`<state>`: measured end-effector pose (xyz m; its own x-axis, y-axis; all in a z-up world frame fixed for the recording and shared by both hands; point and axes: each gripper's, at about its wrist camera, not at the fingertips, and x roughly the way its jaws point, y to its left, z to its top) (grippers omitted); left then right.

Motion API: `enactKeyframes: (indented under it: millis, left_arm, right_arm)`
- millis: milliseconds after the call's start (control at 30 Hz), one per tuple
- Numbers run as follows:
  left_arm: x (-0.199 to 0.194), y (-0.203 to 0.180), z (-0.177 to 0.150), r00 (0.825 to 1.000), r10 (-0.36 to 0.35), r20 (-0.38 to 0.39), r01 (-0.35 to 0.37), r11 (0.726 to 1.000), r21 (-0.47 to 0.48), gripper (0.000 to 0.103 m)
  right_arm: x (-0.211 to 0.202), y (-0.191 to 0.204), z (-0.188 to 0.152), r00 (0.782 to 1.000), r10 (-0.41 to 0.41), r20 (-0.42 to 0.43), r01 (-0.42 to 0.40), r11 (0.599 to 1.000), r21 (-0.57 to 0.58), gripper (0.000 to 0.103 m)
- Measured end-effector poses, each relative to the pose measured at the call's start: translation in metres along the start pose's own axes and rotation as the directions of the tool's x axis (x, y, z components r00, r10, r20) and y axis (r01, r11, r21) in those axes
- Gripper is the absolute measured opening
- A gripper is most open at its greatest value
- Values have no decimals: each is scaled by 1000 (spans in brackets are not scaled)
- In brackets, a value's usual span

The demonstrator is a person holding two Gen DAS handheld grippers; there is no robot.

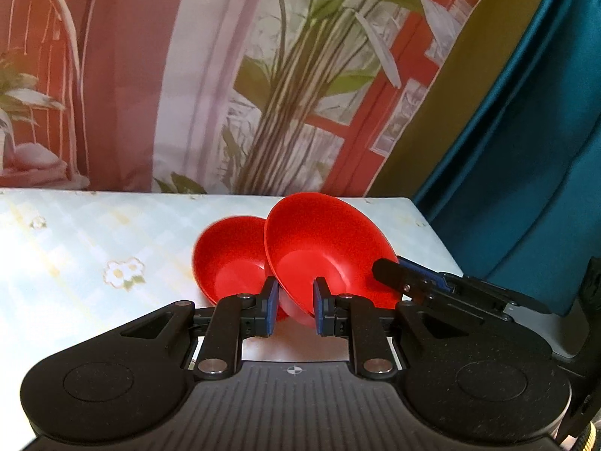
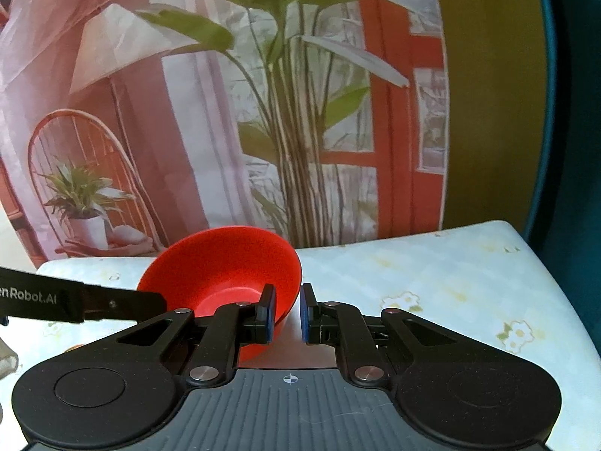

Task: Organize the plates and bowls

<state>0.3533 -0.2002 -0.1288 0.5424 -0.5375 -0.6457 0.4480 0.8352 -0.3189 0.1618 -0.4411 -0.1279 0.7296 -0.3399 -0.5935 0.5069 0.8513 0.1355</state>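
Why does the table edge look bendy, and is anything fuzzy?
Left wrist view: the fisheye lens curves the pale flowered table, and the farther red plastic bowl looks slightly smeared at its rim. Right wrist view: the table edge bows too, while the tilted red plastic bowl stays fairly sharp.

Glossy smooth red plastic bowls (image 1: 330,248)
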Motion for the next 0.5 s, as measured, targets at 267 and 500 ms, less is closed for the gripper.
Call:
enactKeyframes:
  millis: [267, 500]
  left_arm:
    - [12, 15, 9, 998, 64, -30, -62, 997, 55, 20]
    - [24, 25, 10, 993, 99, -57, -96, 993, 63, 20]
  right_arm:
    - [21, 17, 10, 1000, 23, -17, -24, 999, -41, 12]
    - [40, 26, 15, 998, 30, -50, -34, 996, -79, 12]
